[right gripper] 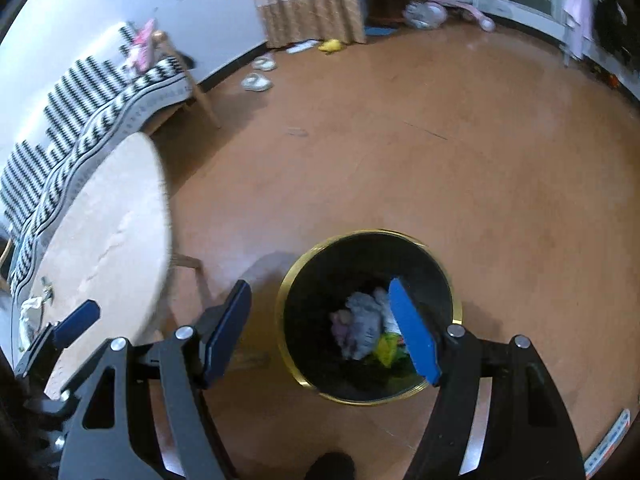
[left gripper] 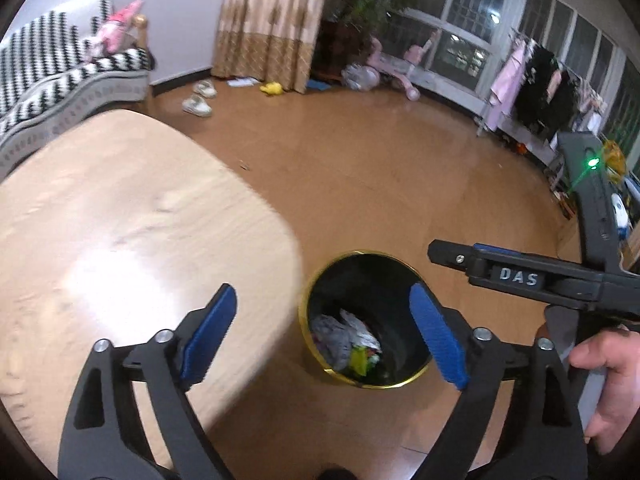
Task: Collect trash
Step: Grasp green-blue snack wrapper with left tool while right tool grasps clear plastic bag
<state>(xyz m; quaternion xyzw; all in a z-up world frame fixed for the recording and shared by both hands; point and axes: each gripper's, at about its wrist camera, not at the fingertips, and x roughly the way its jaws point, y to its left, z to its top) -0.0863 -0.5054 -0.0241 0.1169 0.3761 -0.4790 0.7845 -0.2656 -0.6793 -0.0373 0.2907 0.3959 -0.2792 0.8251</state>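
Observation:
A black bin with a gold rim [left gripper: 305,300] stands on the wooden floor beside the table. Inside it lies crumpled grey paper [left gripper: 346,330] and a yellow-green scrap [left gripper: 360,360]. My left gripper [left gripper: 323,294] hangs above the bin's left edge, open wide, with nothing between its blue pads. A finger of my right gripper [left gripper: 452,254] reaches in from the right, with a hand [left gripper: 608,364] on its handle. In the right wrist view my right gripper [right gripper: 320,286] is open and empty over the bin [right gripper: 288,280] and its trash [right gripper: 362,326]. A white crumpled scrap [right gripper: 30,312] lies on the table.
The light wooden table [left gripper: 120,220] fills the left side. Behind it is a sofa with a zigzag cover [left gripper: 48,68]. White shoes [left gripper: 198,104], a curtain [left gripper: 272,20], a pink tricycle [left gripper: 400,68] and a clothes rack [left gripper: 532,80] line the far floor.

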